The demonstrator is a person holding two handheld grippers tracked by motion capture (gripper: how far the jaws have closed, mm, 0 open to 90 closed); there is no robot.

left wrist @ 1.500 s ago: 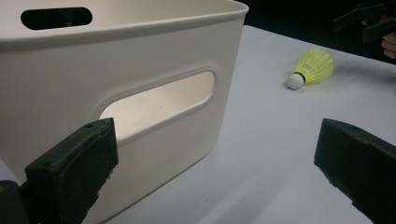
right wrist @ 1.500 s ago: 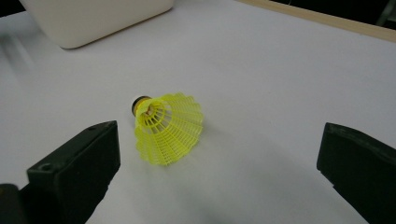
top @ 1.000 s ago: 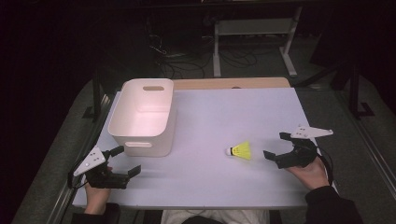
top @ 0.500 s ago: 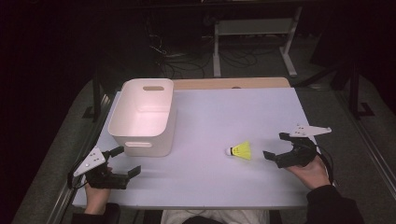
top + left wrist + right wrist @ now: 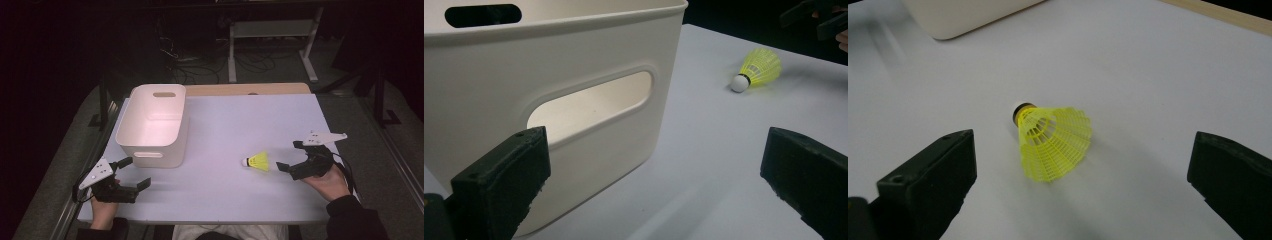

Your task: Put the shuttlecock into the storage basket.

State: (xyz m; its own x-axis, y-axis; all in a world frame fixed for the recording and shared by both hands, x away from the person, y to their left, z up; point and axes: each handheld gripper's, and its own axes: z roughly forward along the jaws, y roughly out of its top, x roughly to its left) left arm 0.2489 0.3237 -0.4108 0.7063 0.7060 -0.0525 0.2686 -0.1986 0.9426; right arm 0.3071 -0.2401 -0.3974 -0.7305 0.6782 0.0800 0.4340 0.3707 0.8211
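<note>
A yellow shuttlecock point(image 5: 259, 161) with a white cork tip lies on its side on the white table point(image 5: 225, 125), right of centre. My right gripper point(image 5: 288, 155) stands open just right of it, jaws pointing at its skirt. In the right gripper view the shuttlecock point(image 5: 1053, 140) lies a short way ahead of the right gripper point(image 5: 1080, 165), apart from both jaws, cork pointing away. My left gripper point(image 5: 137, 172) rests open at the front left, close to the near wall of the white bin point(image 5: 152, 145). Nothing is between the jaws of the left gripper point(image 5: 654, 170).
The empty white bin point(image 5: 574, 50) with handle slots stands at the left of the table; its corner point(image 5: 963, 15) shows far off. The shuttlecock point(image 5: 759, 69) and right gripper point(image 5: 819, 20) show across the table. A wooden strip edges the table's far side point(image 5: 250, 89).
My right gripper has crept slightly left toward the shuttlecock. The left gripper, the bin and the shuttlecock have stayed put.
</note>
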